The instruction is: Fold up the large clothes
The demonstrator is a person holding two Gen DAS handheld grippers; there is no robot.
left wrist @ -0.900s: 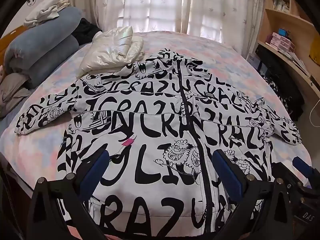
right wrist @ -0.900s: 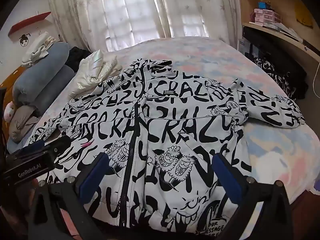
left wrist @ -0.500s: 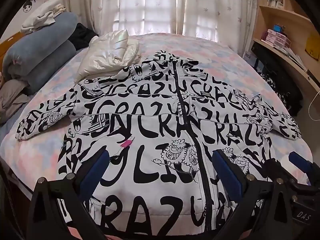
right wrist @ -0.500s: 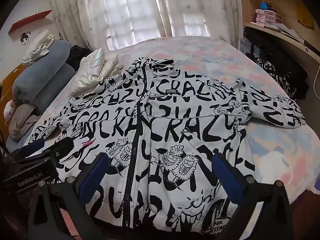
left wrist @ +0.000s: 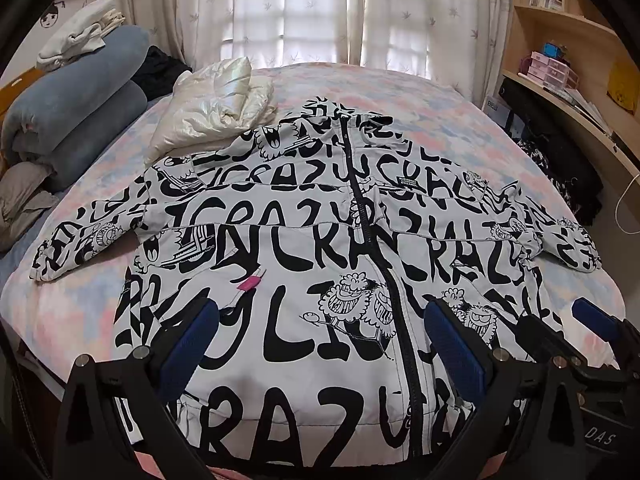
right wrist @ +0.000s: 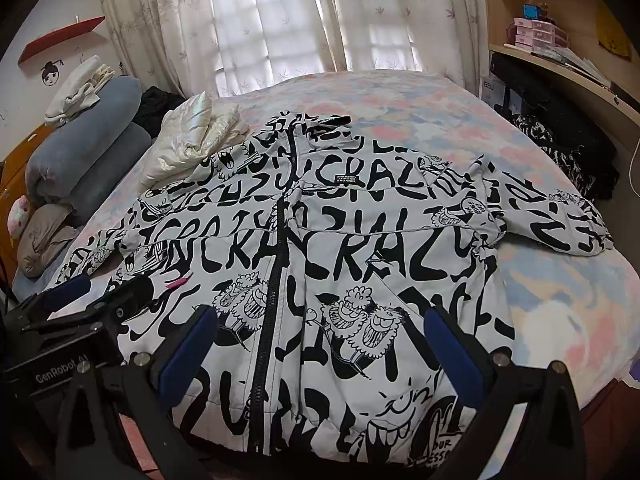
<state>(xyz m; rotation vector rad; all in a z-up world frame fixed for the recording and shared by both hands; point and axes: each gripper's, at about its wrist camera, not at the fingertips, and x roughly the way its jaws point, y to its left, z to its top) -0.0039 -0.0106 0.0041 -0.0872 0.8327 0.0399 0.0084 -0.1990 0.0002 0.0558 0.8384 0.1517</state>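
A large white jacket with black lettering [left wrist: 304, 248] lies spread front-up on the bed, zipper closed, both sleeves out to the sides; it also shows in the right wrist view [right wrist: 360, 248]. My left gripper [left wrist: 320, 344] is open and empty, hovering above the jacket's lower left part. My right gripper [right wrist: 320, 348] is open and empty above the lower right part. The right gripper shows at the right edge of the left wrist view [left wrist: 580, 332], the left gripper at the left edge of the right wrist view [right wrist: 80, 308].
A folded shiny white puffer jacket [left wrist: 212, 108] lies by the printed jacket's left shoulder. Rolled blue bedding [left wrist: 76, 100] and pillows are stacked at the far left. Shelves and a desk [left wrist: 568, 92] run along the right. Curtains [left wrist: 312, 12] hang behind the bed [left wrist: 432, 100].
Both grippers have risen slightly and tilted back, so the jacket sits a little lower in view. The jacket has not moved. Both jaws stay open.
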